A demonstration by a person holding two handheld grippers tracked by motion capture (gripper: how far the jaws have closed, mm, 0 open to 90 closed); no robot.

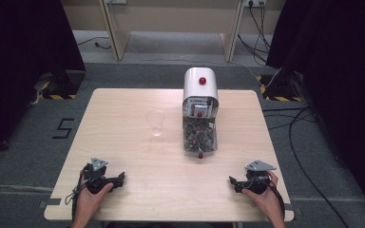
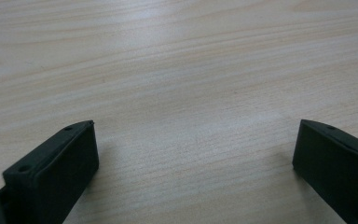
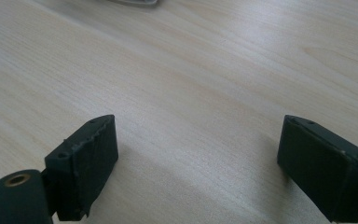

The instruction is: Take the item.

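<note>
A white dispenser [image 1: 200, 83] with a red knob lies on the wooden table [image 1: 123, 104], its clear bin [image 1: 199, 137] holding brownish pieces. An empty clear plastic cup [image 1: 155, 122] stands just left of it. My left gripper [image 1: 121, 179] rests near the front left edge, held by a hand, jaws wide apart [image 2: 193, 154] over bare wood. My right gripper [image 1: 231, 181] rests near the front right edge, also open [image 3: 198, 149] with nothing between its jaws. Both point toward the table's middle.
Cables [image 1: 294, 128] run over the grey floor right of the table. Black curtains hang at both sides. A wooden desk frame [image 1: 171, 23] stands behind. A floor marking "5" [image 1: 62, 128] lies to the left. A pale edge of something [image 3: 130, 2] shows at the right gripper view's top.
</note>
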